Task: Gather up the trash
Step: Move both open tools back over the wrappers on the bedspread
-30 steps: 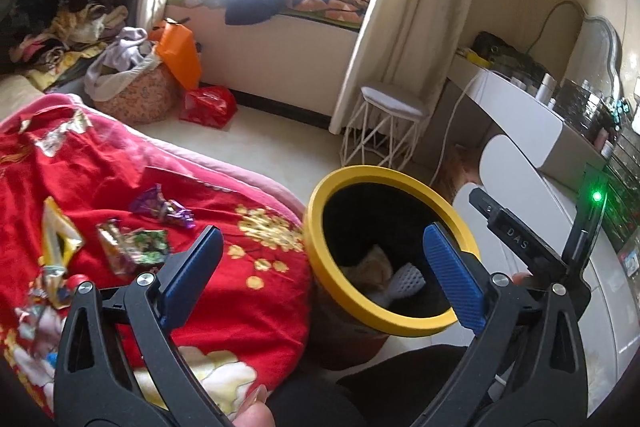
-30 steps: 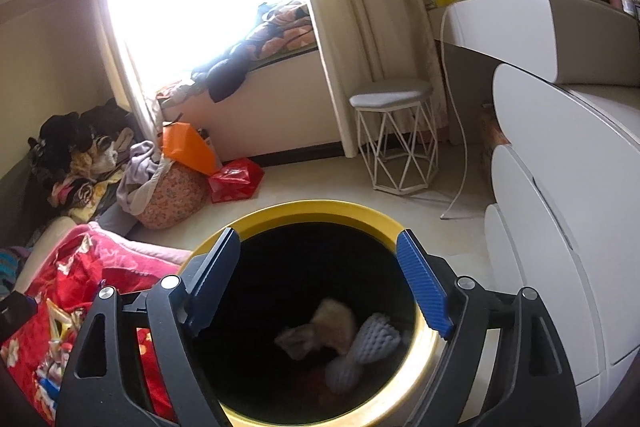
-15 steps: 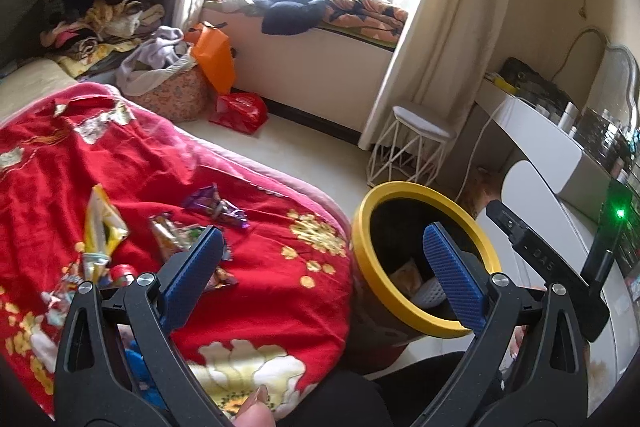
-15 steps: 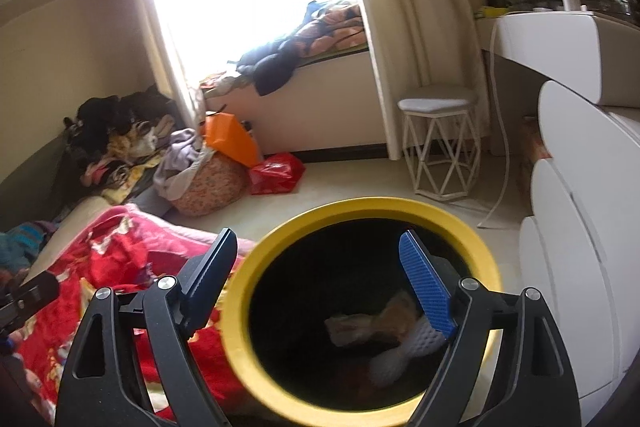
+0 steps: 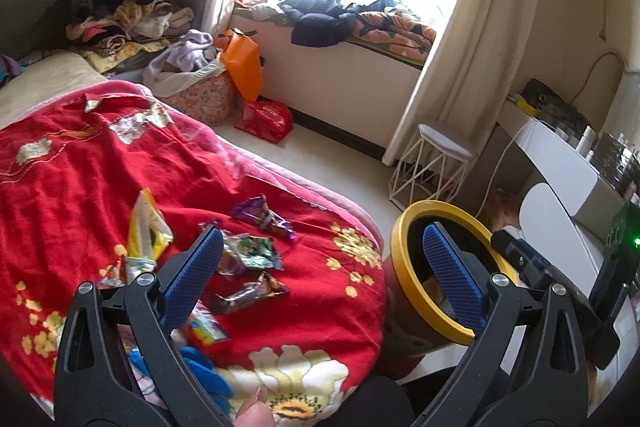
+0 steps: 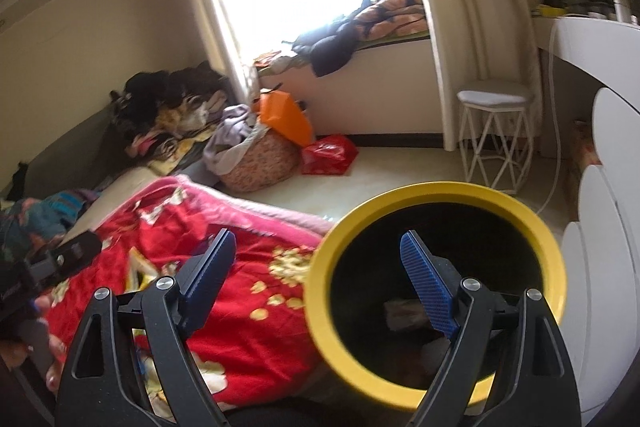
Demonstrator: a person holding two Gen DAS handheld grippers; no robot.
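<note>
Both tongs stand wide apart with nothing between their blue pads — the left gripper [image 5: 320, 267] hangs over the red floral blanket [image 5: 80, 187], the right gripper [image 6: 316, 281] straddles the blanket's edge and the yellow-rimmed bin [image 6: 436, 195]. The trash lies scattered on the blanket near the left tongs: a yellow packet [image 5: 146, 227], a purple wrapper [image 5: 262, 217], a green wrapper [image 5: 252, 251] and a dark wrapper [image 5: 248, 293]. The bin stands on the floor just beside the bed — 2 or 3 crumpled pieces show dimly at its bottom.
</note>
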